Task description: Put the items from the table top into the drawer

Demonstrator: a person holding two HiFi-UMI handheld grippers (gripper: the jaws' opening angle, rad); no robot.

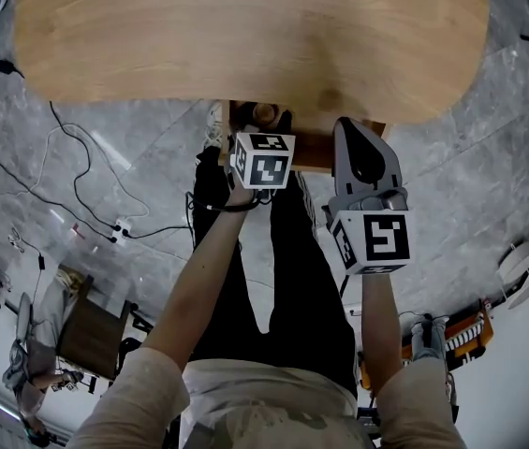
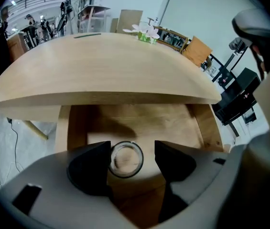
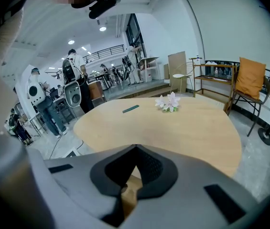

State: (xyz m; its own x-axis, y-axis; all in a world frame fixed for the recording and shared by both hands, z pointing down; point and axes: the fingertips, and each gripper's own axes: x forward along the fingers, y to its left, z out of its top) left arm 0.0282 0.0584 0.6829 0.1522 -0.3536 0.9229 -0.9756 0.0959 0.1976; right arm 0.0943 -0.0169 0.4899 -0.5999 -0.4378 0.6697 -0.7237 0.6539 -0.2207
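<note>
Wooden drawer (image 1: pixel 313 152) stands open under the table top (image 1: pixel 245 45), with the left gripper (image 1: pixel 262 148) above it. Left gripper view: jaws wide apart around a glass jar (image 2: pixel 125 159) standing in the drawer, not gripped. Right gripper view: the right gripper (image 3: pixel 134 149) is closed and empty; a green stick (image 3: pixel 130 109) and flowers (image 3: pixel 167 101) lie on the table top, likely next to fetch.

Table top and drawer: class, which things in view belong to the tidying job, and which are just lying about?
Job: open drawer, glass jar, white flowers, green pen-like stick, table.
Lying about: floor cables, orange-cushioned chair.
</note>
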